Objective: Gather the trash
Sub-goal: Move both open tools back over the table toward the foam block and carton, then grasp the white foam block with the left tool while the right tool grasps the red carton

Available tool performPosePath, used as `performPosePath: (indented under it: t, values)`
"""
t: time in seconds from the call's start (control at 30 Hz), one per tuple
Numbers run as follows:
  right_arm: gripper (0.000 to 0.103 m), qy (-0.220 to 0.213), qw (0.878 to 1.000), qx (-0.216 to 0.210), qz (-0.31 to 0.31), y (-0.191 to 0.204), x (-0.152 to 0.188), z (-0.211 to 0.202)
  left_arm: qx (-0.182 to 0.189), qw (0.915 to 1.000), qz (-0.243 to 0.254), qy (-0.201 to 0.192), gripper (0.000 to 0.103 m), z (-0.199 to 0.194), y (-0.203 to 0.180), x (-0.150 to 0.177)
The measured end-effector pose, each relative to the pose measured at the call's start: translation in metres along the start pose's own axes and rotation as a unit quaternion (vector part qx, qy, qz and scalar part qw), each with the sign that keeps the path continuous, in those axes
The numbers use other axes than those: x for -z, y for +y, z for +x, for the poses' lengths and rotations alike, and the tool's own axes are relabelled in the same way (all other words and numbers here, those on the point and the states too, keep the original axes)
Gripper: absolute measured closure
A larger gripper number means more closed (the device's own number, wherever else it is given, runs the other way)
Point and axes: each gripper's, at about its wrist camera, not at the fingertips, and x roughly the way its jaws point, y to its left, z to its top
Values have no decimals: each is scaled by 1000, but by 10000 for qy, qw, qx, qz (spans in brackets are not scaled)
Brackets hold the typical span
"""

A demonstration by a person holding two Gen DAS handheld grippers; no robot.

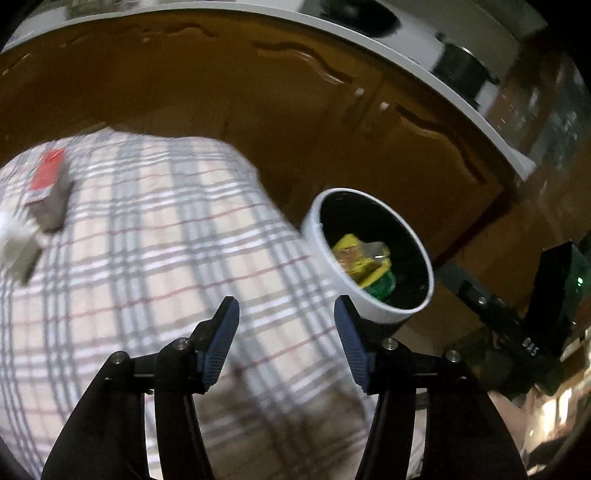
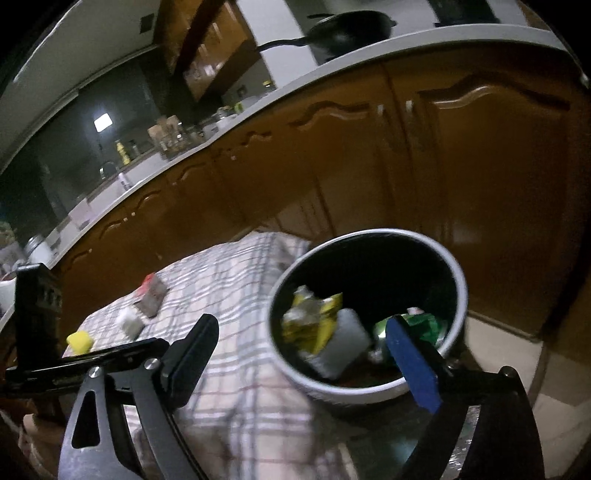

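Note:
A white trash bin (image 1: pixel 328 236) with a black inside stands beside the table and holds yellow and green wrappers; it also shows in the right wrist view (image 2: pixel 458 280), with a grey-white piece (image 2: pixel 343 343) in it. On the checked tablecloth (image 1: pixel 147 240) lie a red-and-grey box (image 1: pixel 48 188) and a white piece (image 1: pixel 18 247). The right wrist view shows the box (image 2: pixel 151 291), the white piece (image 2: pixel 129 321) and a yellow piece (image 2: pixel 79 341). My left gripper (image 1: pixel 286 332) is open and empty above the cloth. My right gripper (image 2: pixel 299 354) is open and empty over the bin's rim.
Brown kitchen cabinets (image 2: pixel 369 147) under a white counter (image 2: pixel 221 122) run behind the table. A black pan (image 2: pixel 347 29) sits on the counter. The other gripper's body shows at the right of the left wrist view (image 1: pixel 517 325) and at the left of the right wrist view (image 2: pixel 37 314).

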Motion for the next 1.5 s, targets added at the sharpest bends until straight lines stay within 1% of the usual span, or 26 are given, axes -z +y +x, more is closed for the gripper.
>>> performPosePath:
  t: [0.17,0.33,0.5,0.53,0.73,0.93,1.1,1.17,1.3,1.37,1.43,1.5]
  values:
    - [10,152,9996,-228,-67,25,7,11,-255,9986,-456,-92,49,-22,46,9]
    - [10,303,9986,-398,-190,51,14,21,-505,9947,-863,-227,49,-42,87,17]
    - [10,404,9974,-521,-304,74,16,32,-638,9906,-1171,-293,48,-53,115,21]
    - [10,425,9971,-540,-319,78,16,34,-662,9898,-1222,-300,47,-54,120,21]
    - [9,521,9955,-660,-428,97,15,47,-791,9840,-1549,-381,46,-68,154,23]
    - [10,620,9938,-815,-443,113,12,64,-983,9793,-1740,-322,46,-65,179,15]
    - [10,767,9913,-985,-407,123,5,85,-1004,9741,-2013,-241,46,-56,207,2]
    - [10,823,9901,-1072,-387,128,3,92,-942,9718,-2147,-239,46,-52,218,-6]
    - [11,989,9864,-1277,-318,141,-4,116,-1004,9674,-2314,-235,46,-46,235,-19]
    - [14,1066,9848,-1346,-261,148,-7,129,-1034,9656,-2374,-222,46,-41,244,-25]
    - [21,1184,9821,-1450,-207,157,-10,143,-1145,9637,-2403,-200,46,-35,252,-31]
    - [21,1327,9785,-1566,-173,170,-14,161,-1163,9619,-2469,-156,46,-30,259,-34]
